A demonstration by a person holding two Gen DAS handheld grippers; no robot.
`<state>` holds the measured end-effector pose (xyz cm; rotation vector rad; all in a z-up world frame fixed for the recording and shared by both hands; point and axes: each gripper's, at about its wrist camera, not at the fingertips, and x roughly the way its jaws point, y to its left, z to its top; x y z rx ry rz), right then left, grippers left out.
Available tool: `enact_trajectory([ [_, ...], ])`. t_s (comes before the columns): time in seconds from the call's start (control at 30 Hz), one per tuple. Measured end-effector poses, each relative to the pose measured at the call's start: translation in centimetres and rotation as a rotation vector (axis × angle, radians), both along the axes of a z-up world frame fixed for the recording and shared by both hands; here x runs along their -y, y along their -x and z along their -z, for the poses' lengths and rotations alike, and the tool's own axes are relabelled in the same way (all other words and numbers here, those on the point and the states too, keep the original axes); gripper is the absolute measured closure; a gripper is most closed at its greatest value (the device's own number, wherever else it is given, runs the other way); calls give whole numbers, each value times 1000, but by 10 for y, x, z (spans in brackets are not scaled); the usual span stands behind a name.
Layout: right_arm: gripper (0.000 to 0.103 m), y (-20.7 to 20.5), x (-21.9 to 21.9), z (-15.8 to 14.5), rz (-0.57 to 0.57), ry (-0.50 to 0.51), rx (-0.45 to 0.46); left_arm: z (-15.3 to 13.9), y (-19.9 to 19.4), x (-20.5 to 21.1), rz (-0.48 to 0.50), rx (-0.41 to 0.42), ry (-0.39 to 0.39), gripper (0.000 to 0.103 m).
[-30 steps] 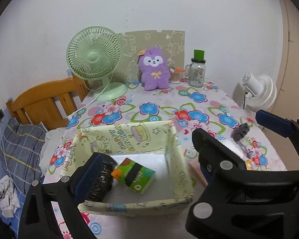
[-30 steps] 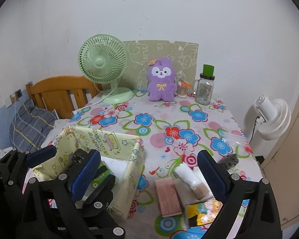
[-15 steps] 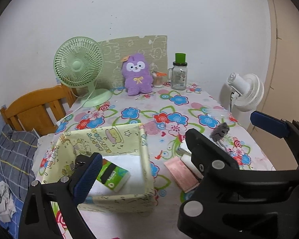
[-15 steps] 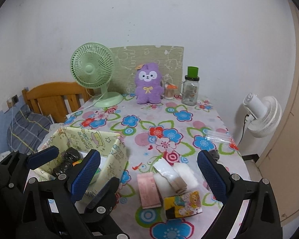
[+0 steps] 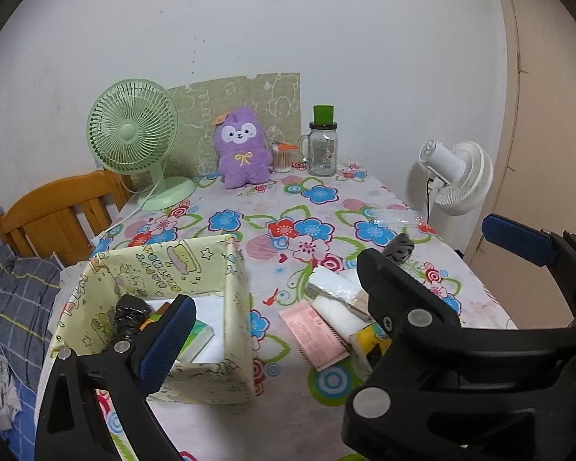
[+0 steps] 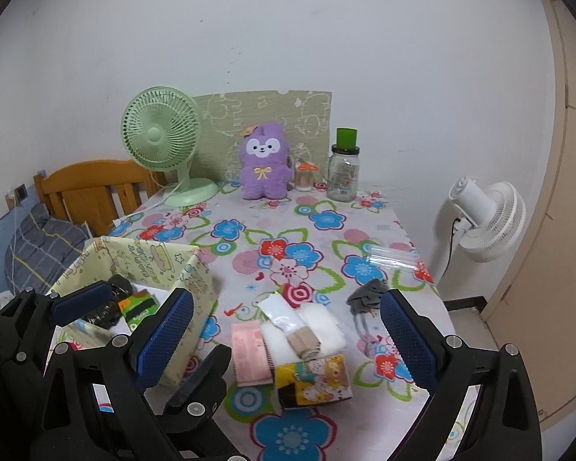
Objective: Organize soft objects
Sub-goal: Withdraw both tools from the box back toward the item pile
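A pale yellow fabric storage box (image 5: pixel 196 265) (image 6: pixel 149 257) stands at the table's near left; inside lie a green tissue pack (image 6: pixel 138 305) and a black bundle (image 5: pixel 128 313). To its right is a pile: pink packet (image 6: pixel 249 353), white rolls (image 6: pixel 318 330), a yellow cartoon-print pack (image 6: pixel 315 380), and a grey sock (image 6: pixel 366 294). My left gripper (image 5: pixel 345 292) is open and empty above the box's near side. My right gripper (image 6: pixel 288 342) is open and empty, over the pile. A purple plush (image 6: pixel 265 165) sits at the back.
A green desk fan (image 6: pixel 161 138), a glass jar with green lid (image 6: pixel 343 169) and a small cup stand along the back wall. A clear plastic bag (image 6: pixel 391 259) lies at the right edge. A white fan (image 6: pixel 487 219) stands off the table's right; a wooden bed frame is at left.
Both grippers have pulled back and shifted right; the box now sits further left in both views and the pile of packs has come into fuller view. Both stay open.
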<state>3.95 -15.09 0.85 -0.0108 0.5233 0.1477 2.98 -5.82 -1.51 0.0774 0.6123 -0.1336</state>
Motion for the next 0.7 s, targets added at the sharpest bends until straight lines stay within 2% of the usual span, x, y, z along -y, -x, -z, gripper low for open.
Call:
enact_trajectory([
  [0.53, 4, 12, 26, 41, 6, 9, 32, 41, 7, 28, 40, 13, -3, 2],
  [0.7, 4, 10, 30, 55, -8, 8, 28, 56, 3, 33, 42, -16, -11, 2],
])
